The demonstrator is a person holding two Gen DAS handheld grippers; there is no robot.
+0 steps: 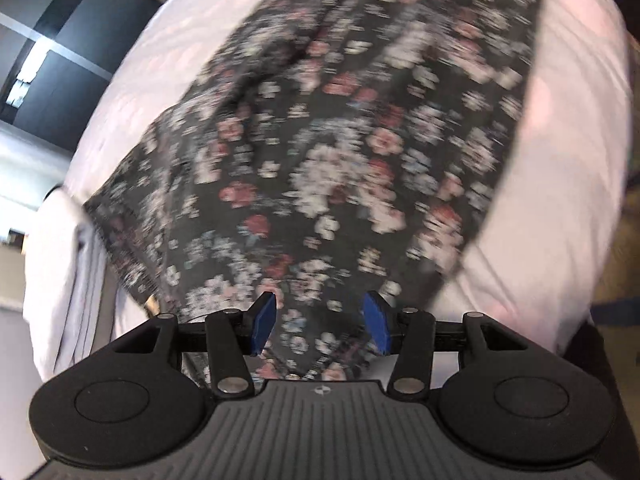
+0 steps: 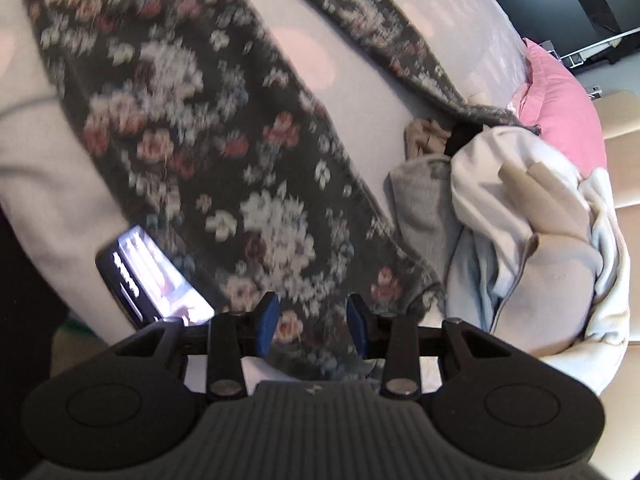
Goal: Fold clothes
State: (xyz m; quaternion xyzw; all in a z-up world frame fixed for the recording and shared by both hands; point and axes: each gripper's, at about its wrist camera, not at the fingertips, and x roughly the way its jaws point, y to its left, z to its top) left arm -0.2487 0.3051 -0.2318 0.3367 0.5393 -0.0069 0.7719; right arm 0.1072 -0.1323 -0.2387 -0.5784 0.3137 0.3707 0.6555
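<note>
Floral garment (image 2: 192, 128) spread on bed (image 2: 48, 168); phone (image 2: 156, 276) at its left, clothes pile (image 2: 520, 208) right.

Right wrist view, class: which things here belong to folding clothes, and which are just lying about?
Belongs to the job:
floral garment
heap of pale clothes
right tongs

Lying about:
lit phone
pink cushion

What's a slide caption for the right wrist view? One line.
Right gripper, jaws apart, over floral garment on bed; phone and clothes pile alongside.
</note>
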